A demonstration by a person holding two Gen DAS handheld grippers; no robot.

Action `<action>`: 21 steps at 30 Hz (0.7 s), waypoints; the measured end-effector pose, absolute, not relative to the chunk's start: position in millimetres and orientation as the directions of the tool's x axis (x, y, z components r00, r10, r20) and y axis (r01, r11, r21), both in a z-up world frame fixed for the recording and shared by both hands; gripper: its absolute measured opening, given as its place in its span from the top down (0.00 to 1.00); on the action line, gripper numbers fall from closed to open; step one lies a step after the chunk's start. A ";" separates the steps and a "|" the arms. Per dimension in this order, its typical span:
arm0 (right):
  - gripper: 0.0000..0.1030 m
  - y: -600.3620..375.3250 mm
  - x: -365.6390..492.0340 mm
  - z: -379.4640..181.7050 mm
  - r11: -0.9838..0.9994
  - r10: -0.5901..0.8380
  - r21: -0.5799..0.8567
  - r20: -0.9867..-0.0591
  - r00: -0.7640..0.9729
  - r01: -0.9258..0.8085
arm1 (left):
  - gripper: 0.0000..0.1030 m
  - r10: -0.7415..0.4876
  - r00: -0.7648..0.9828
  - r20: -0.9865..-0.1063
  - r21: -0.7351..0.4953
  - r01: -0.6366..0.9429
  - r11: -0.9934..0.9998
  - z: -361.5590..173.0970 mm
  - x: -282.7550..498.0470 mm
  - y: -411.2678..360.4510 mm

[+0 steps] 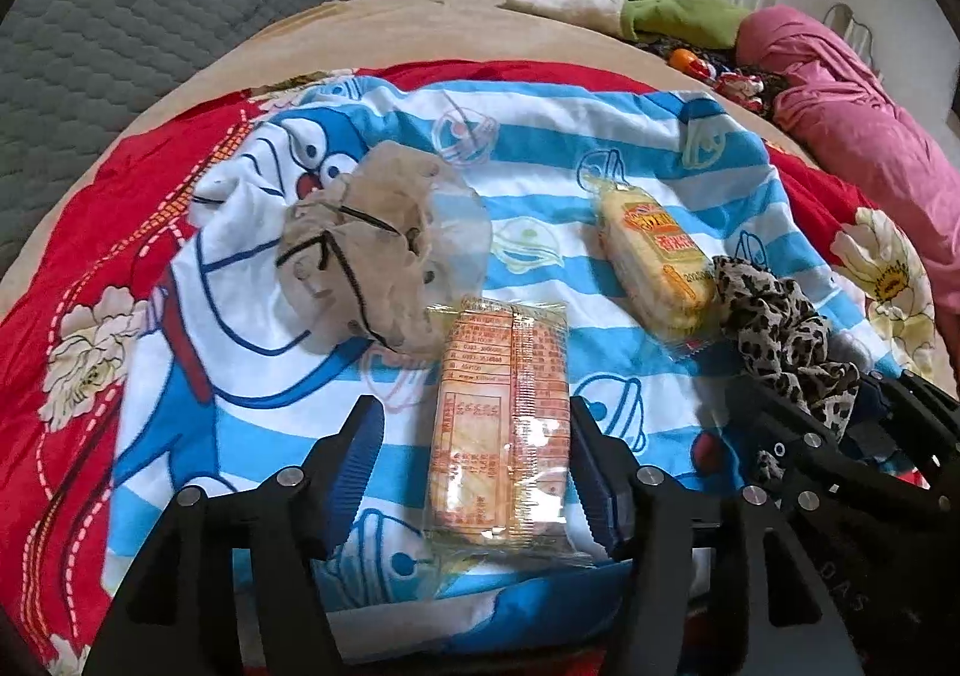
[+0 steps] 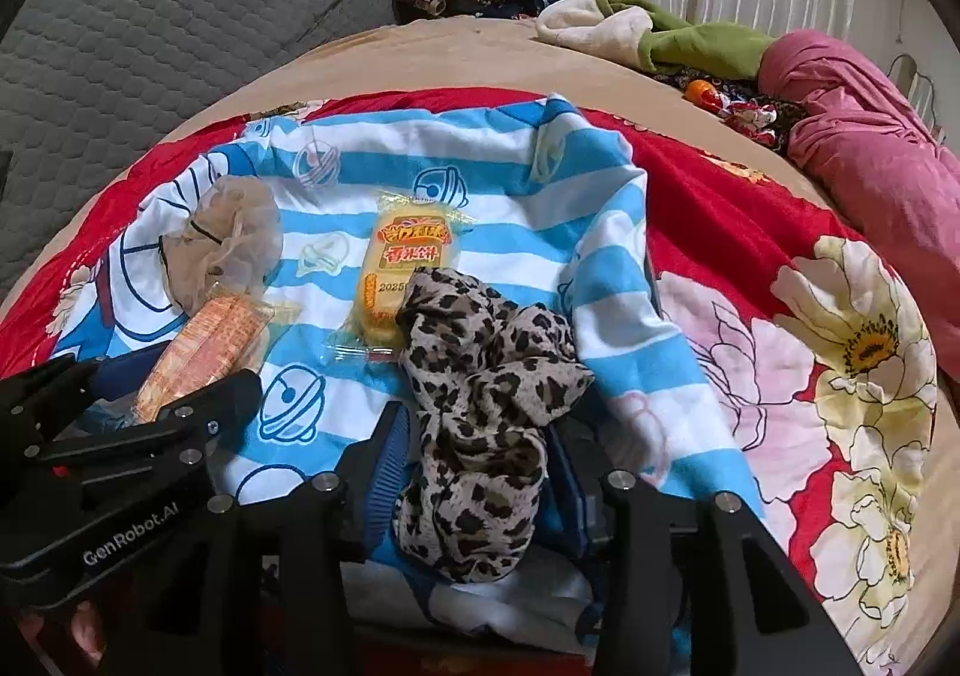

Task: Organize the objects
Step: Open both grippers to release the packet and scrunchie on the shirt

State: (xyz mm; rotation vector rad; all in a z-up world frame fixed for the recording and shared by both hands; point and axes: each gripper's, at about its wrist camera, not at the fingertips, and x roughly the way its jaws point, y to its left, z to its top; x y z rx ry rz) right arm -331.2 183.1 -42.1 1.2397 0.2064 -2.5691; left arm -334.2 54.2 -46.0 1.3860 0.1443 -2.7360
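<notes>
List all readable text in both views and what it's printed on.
"GenRobot.AI": white print on the left gripper body, right wrist view.
"香米饼": red band on the yellow snack pack.
"2025": partial number low on that pack, the rest hidden by the leopard-print cloth.
Orange-printed snack pack: fine print, too blurred to read.

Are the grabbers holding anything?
Left gripper brackets the cracker packet at its near end; right gripper brackets the leopard cloth. Firm grip cannot be told.
</notes>
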 end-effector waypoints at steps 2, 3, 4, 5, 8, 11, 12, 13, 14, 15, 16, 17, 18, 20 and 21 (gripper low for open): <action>0.54 182.8 -330.6 -41.1 -0.950 -0.186 -0.011 -0.782 -0.595 0.312 | 0.32 -0.028 -0.593 -0.805 -0.048 0.113 -0.992 -44.7 -333.4 52.5; 0.54 182.8 -330.6 -40.8 -0.950 -0.186 -0.013 -0.782 -0.595 0.313 | 0.28 -0.035 -0.594 -0.803 -0.044 0.118 -0.992 -44.1 -333.0 52.1; 0.54 182.8 -330.4 -40.4 -0.950 -0.185 -0.014 -0.780 -0.597 0.313 | 0.27 -0.038 -0.598 -0.801 -0.044 0.122 -0.992 -43.5 -332.5 51.5; 0.53 182.7 -330.3 -40.0 -0.950 -0.183 -0.016 -0.780 -0.599 0.312 | 0.27 -0.035 -0.599 -0.800 -0.047 0.121 -0.992 -43.1 -332.1 51.1; 0.53 185.0 -329.8 -38.0 -0.952 -0.181 -0.016 -0.777 -0.604 0.307 | 0.27 -0.027 -0.594 -0.804 -0.057 0.123 -0.991 -43.1 -331.7 49.9; 0.48 187.4 -329.8 -35.4 -0.953 -0.179 -0.017 -0.772 -0.609 0.301 | 0.26 -0.027 -0.594 -0.804 -0.060 0.127 -0.990 -41.9 -330.0 48.5; 0.46 187.8 -329.5 -34.7 -0.954 -0.176 -0.019 -0.770 -0.613 0.298 | 0.25 -0.028 -0.593 -0.805 -0.060 0.128 -0.990 -41.8 -329.6 48.2; 0.42 188.6 -328.8 -33.6 -0.955 -0.175 -0.020 -0.767 -0.617 0.296 | 0.25 -0.026 -0.592 -0.806 -0.062 0.128 -0.990 -41.3 -328.9 47.9; 0.39 189.4 -328.4 -32.5 -0.956 -0.176 -0.018 -0.764 -0.621 0.293 | 0.24 -0.027 -0.592 -0.805 -0.062 0.130 -0.990 -41.2 -327.9 47.6; 0.39 189.9 -328.1 -31.8 -0.956 -0.178 -0.015 -0.763 -0.622 0.293 | 0.24 -0.027 -0.591 -0.806 -0.063 0.131 -0.989 -41.1 -327.3 47.3; 0.39 190.2 -328.0 -30.9 -0.956 -0.183 -0.010 -0.762 -0.621 0.294 | 0.24 -0.025 -0.590 -0.807 -0.064 0.129 -0.989 -40.9 -326.9 47.0; 0.39 190.6 -328.0 -30.2 -0.956 -0.184 -0.008 -0.762 -0.621 0.293 | 0.24 -0.024 -0.588 -0.809 -0.066 0.130 -0.989 -40.6 -326.5 46.6; 0.38 191.1 -327.9 -29.7 -0.956 -0.185 -0.006 -0.761 -0.621 0.292 | 0.24 -0.023 -0.586 -0.810 -0.067 0.132 -0.989 -40.1 -326.3 46.3; 0.38 191.5 -327.2 -28.9 -0.956 -0.187 -0.004 -0.760 -0.622 0.293 | 0.24 -0.017 -0.585 -0.811 -0.074 0.131 -0.989 -37.8 -325.1 45.2; 0.37 191.7 -327.1 -28.7 -0.956 -0.187 -0.004 -0.761 -0.622 0.292 | 0.24 -0.017 -0.587 -0.810 -0.075 0.133 -0.988 -36.5 -324.4 44.9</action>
